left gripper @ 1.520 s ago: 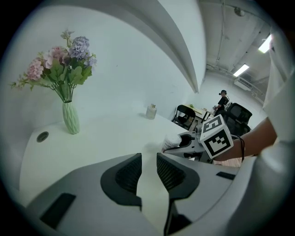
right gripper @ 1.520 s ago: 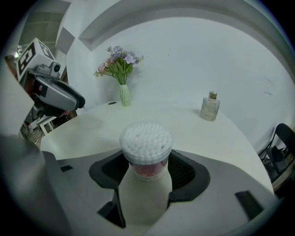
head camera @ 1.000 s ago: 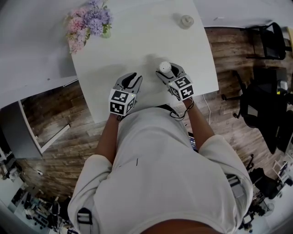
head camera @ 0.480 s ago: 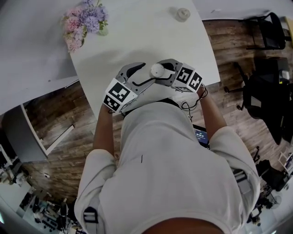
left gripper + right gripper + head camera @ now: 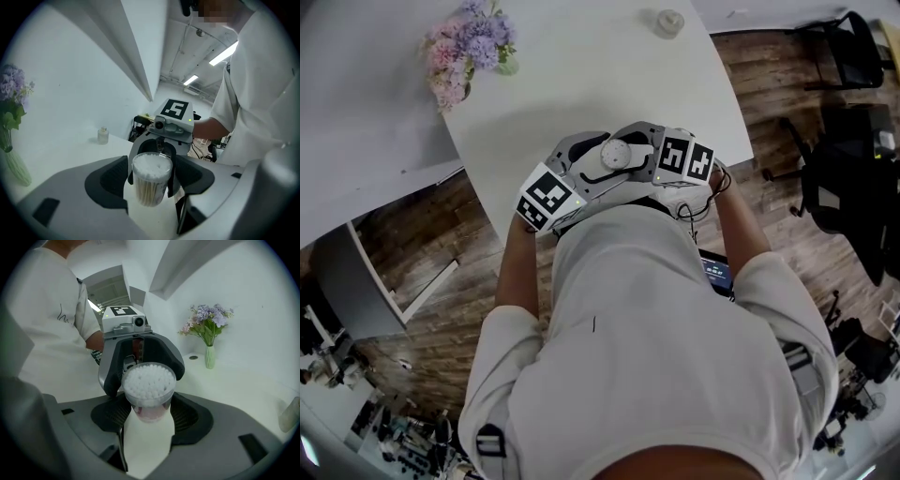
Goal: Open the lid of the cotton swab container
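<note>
Lifted off the tabletop (image 5: 581, 84), the cotton swab container (image 5: 149, 385) sits clamped in my right gripper (image 5: 149, 416); my left gripper (image 5: 151, 183) has just been opening its jaws, which stand wide apart around it.

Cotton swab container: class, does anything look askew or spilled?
The cotton swab container is tilted, not upright, clamped in the right gripper; the left gripper has just been opening its jaws around it. Nothing spilled.

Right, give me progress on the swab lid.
Done: right tongs hold the cotton swab container clear of the table. In hand: left tongs, jaws just opened, straddle it without gripping. Left: the lid, apparently still on, must come off.
</note>
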`<state>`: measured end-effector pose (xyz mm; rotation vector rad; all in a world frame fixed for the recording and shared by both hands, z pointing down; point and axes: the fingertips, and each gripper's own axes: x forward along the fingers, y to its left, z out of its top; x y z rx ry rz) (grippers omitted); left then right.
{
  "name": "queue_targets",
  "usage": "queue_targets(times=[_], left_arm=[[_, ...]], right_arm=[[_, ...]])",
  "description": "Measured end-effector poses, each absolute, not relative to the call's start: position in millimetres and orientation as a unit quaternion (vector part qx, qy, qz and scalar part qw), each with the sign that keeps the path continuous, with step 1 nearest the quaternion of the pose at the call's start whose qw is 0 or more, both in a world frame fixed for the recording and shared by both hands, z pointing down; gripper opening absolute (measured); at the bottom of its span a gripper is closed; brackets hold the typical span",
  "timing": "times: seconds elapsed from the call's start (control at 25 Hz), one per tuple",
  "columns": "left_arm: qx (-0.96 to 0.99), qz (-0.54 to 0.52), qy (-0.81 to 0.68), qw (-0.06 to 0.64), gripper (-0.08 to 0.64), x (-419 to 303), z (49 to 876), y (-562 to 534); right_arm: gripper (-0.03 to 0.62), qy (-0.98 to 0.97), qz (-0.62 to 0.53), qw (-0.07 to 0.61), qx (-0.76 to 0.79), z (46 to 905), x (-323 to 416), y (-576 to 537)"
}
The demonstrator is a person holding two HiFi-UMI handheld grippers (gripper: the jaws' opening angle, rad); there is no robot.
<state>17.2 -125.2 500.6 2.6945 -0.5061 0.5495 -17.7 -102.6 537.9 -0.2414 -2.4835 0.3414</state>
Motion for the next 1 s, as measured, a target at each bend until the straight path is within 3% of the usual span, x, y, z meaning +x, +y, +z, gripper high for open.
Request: queue_targets(times=[0.12,0.56,1.0], left_arm=[[0.951,0.175,-0.179,0.180,0.277,15.0,500.8,-123.7],[0.924,0.021,-0.276,0.263,0.272,-19.8,475.4,-147.7],[0.909,0.049,-0.322,0.262,0.273,-26.1,486.9,-153.6]], right_arm=[[0.257,-0.937,0.117,0.316,-0.094,538.0,-20.1,-101.2],[0.247,-0.967,0.117,0.228,-0.015,504.7,-28.6,-127.2],[0.233,-0.964,0.092,0.246,0.033,515.5,-28.2,-134.5]])
